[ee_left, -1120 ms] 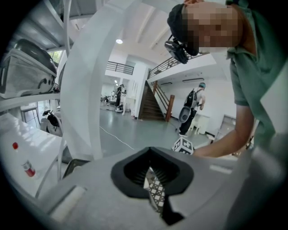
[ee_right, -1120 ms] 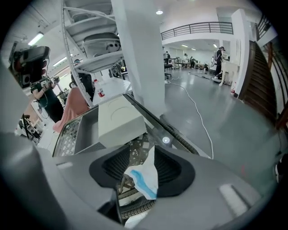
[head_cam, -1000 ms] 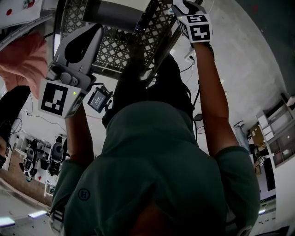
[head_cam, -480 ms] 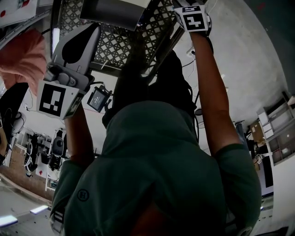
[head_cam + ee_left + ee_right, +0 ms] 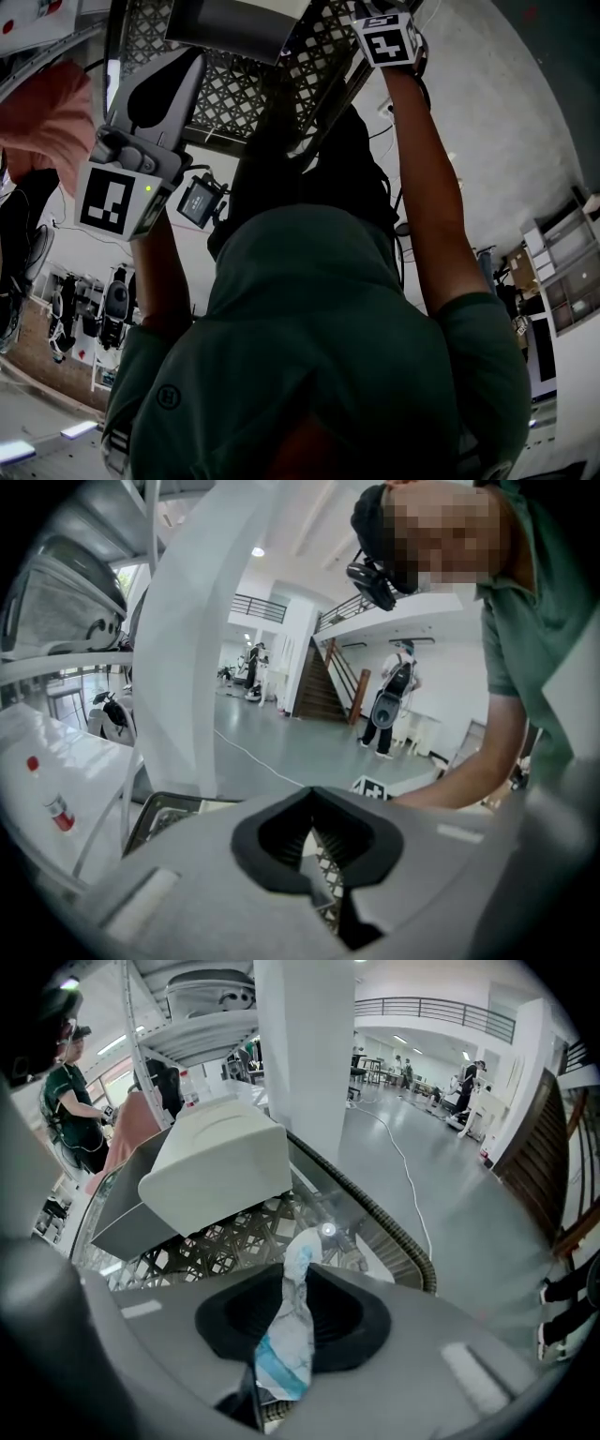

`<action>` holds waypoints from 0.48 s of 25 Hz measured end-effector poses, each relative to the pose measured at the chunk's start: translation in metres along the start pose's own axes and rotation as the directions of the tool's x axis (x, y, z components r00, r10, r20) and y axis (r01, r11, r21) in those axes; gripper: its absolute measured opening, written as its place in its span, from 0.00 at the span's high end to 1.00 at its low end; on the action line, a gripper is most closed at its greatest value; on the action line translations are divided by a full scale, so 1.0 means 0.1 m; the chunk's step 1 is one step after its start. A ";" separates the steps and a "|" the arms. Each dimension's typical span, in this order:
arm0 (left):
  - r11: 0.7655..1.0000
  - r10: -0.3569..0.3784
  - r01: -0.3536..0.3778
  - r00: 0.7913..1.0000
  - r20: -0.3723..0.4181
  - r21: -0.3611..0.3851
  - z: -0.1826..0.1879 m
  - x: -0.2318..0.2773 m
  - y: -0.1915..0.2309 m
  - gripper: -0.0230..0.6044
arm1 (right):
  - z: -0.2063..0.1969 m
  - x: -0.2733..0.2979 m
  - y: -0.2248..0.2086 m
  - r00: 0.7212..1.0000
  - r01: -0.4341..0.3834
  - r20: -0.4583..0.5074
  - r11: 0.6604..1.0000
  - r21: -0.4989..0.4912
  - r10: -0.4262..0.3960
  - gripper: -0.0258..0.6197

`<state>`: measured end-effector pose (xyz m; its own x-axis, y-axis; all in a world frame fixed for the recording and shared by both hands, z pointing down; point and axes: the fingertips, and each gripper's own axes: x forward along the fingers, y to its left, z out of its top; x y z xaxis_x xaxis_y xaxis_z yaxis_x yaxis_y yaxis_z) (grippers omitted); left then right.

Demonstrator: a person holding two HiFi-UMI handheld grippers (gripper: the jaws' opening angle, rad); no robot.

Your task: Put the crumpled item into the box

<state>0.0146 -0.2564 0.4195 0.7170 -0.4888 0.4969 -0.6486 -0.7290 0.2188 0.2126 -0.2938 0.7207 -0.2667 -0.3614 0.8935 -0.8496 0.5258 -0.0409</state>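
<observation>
A crumpled white and blue item [image 5: 286, 1335] stands pinched between the jaws of my right gripper [image 5: 298, 1252], which are closing on it. Its tip sticks up past the jaw ends. Just ahead lies a black lattice shelf [image 5: 216, 1241] carrying a pale grey box [image 5: 216, 1166]. In the head view only the right gripper's marker cube [image 5: 386, 39] shows, at the top edge beside the lattice [image 5: 262, 84] and the box [image 5: 234, 23]. My left gripper [image 5: 323, 855] is held up lower and to the left [image 5: 141, 122], its jaws together with nothing in them.
A white pillar [image 5: 309, 1063] rises behind the shelf. A pink cloth [image 5: 47, 112] hangs at the left, and a person [image 5: 70, 1101] stands near it. A cable [image 5: 412, 1194] runs across the grey floor. Another person [image 5: 394, 696] stands far off by a stair.
The right gripper's marker cube has risen toward the top edge of the head view, closer to the lattice. The left gripper has barely moved.
</observation>
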 end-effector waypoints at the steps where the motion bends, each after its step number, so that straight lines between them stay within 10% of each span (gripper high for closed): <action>1: 1.000 0.001 -0.001 1.000 0.002 0.003 0.02 -0.01 0.00 0.96 | 0.00 -0.03 0.00 1.000 0.004 0.000 1.000 0.005 -0.004 0.83; 12: 1.000 0.012 -0.013 0.999 0.033 0.027 0.22 -0.19 -0.05 0.96 | 0.20 -0.48 -0.03 0.997 0.023 0.067 0.999 0.041 -0.025 0.85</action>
<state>0.0099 -0.2537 0.3899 0.7173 -0.5131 0.4714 -0.6505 -0.7355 0.1894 0.2190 -0.2930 0.6686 -0.2750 -0.4256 0.8621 -0.8733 0.4857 -0.0388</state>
